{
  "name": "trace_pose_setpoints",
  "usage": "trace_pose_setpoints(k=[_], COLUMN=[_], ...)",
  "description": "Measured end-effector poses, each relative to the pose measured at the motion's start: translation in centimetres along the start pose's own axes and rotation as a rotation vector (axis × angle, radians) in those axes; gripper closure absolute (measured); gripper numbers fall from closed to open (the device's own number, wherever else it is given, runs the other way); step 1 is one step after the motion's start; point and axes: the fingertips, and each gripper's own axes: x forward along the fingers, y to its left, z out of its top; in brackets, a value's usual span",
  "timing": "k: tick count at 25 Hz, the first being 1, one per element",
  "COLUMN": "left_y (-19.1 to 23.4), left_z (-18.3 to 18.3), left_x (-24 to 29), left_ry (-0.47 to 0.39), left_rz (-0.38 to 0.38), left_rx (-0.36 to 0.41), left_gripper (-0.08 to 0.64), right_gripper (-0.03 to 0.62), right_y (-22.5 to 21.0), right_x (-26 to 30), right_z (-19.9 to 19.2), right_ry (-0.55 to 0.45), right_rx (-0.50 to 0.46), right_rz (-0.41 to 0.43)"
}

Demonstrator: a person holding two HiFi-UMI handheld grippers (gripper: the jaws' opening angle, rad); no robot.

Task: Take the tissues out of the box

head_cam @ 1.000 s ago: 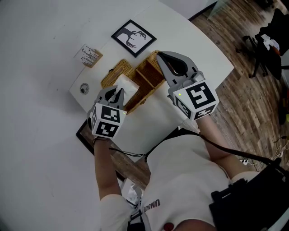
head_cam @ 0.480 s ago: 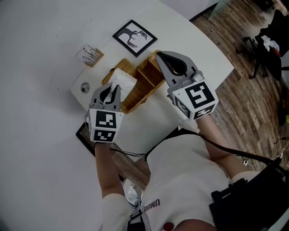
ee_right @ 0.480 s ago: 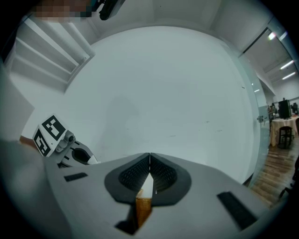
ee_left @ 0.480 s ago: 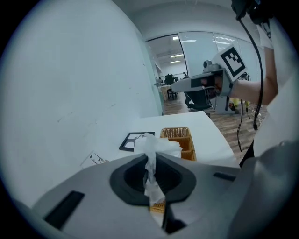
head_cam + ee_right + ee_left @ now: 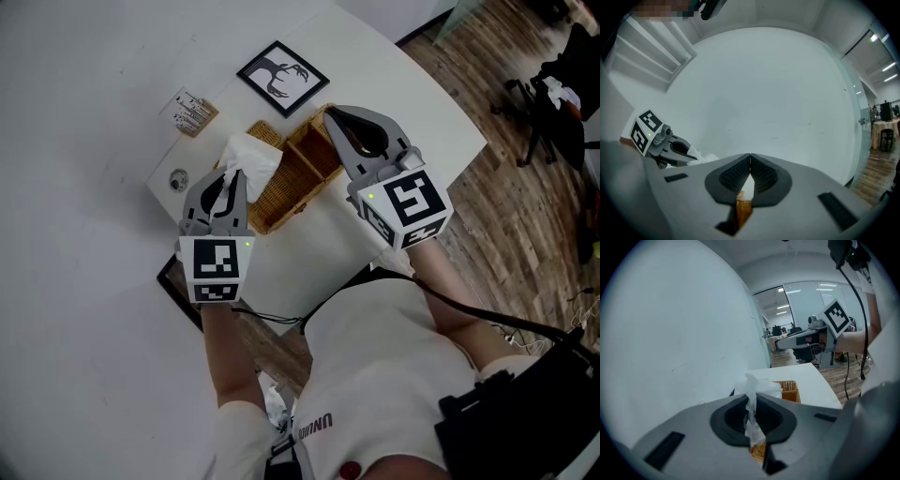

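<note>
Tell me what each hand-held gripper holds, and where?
The left hand-held gripper pinches the white tissue by a gathered strip; the rest bunches beyond its tips. The right hand-held gripper is shut, over the wicker box, holding nothing visible.

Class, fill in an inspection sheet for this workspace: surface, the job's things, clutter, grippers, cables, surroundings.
Surface: white table with a rounded corner.
Job's things: wicker box with compartments; white tissue standing out of its left end.
Clutter: framed picture, small card, small round item.
Grippers: left gripper shut on the tissue; right gripper has its fingers together over the box's far corner, and whether they pinch its rim cannot be told.
Cables: black cable across the person's shirt.
Surroundings: wooden floor, office chair.
</note>
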Motion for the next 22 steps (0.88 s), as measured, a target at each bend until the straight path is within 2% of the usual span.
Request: trace_pose_setpoints(k=[7,22], left_y=[1.0,2.0], left_z=[1.0,2.8], left_x=[-1.0,-2.8], left_ry=[-0.076,-0.182], left_rz=[0.08,0.161], left_rx=[-0.035,-0.086], left_gripper=[0.54,0.541], right_gripper=[0.572,0.572], right_y=[0.1,0.6], right_x=[-0.1,0.2], right_z=[0.2,0.6], right_ry=[-0.005,-0.012], right_rx=[-0.015,-0.043], right_rz=[-0.006,0.009])
